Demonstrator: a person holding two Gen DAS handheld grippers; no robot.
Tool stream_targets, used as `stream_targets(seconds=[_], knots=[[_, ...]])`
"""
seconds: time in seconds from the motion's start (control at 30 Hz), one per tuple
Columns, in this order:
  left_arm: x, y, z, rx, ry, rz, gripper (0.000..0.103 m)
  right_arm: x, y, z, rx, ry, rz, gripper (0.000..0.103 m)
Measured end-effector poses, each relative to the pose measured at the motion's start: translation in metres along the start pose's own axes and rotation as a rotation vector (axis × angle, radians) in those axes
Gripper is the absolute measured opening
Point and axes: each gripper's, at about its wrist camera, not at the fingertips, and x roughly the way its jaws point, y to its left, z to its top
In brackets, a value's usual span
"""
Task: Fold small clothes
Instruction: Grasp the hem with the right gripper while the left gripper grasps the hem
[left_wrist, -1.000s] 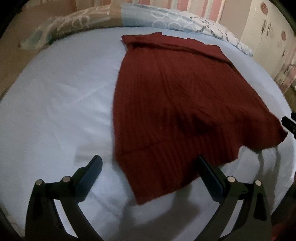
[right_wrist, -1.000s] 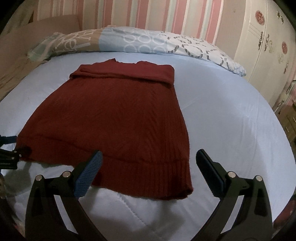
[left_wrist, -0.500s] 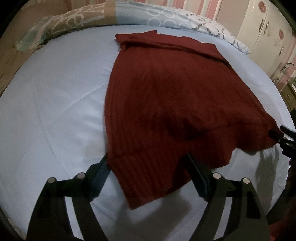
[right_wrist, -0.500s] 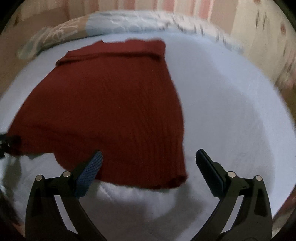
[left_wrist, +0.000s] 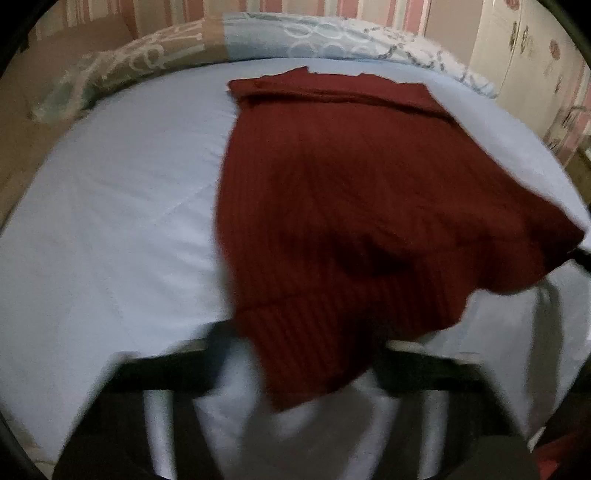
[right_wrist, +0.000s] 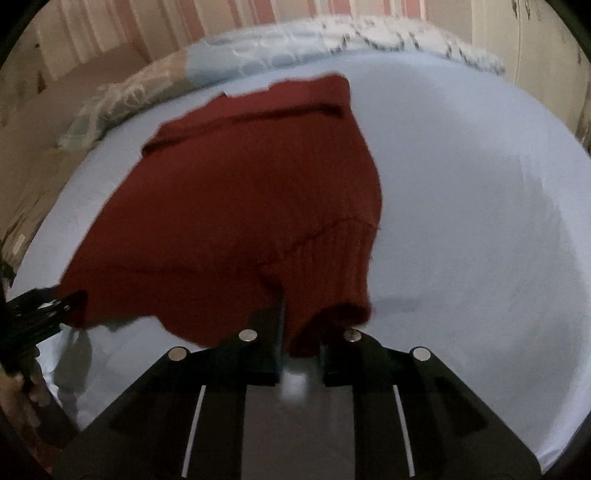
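Two grippers hold the near hem of the dark red sweater (left_wrist: 354, 206), which lies flat on the pale blue bed (left_wrist: 110, 229), its collar toward the pillow (left_wrist: 332, 37) at 12 o'clock. Right gripper (right_wrist: 299, 345), tilted down, is pinching the hem corner at 6 o'clock. Left gripper (left_wrist: 303, 354), blurred at 6 o'clock, is closing on the opposite hem corner.
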Motion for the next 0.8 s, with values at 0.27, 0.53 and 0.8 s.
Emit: stream_targets(seconds=[0.27,0.53,0.8], knots=[[-0.019,0.018,0.006,0.002,0.045,-0.043,0.018,-0.021,-0.010,0.012,-0.001,0.013,-0.015,0.013],[0.000,0.009,-0.012,0.073,0.063,0.068,0.031,0.020,-0.015,-0.030,-0.084,0.090,-0.107,0.028],[-0.029,0.014,-0.014,0.057,-0.012,0.105,0.075,-0.030,-0.028,-0.033,-0.053,-0.163,-0.132,0.090]])
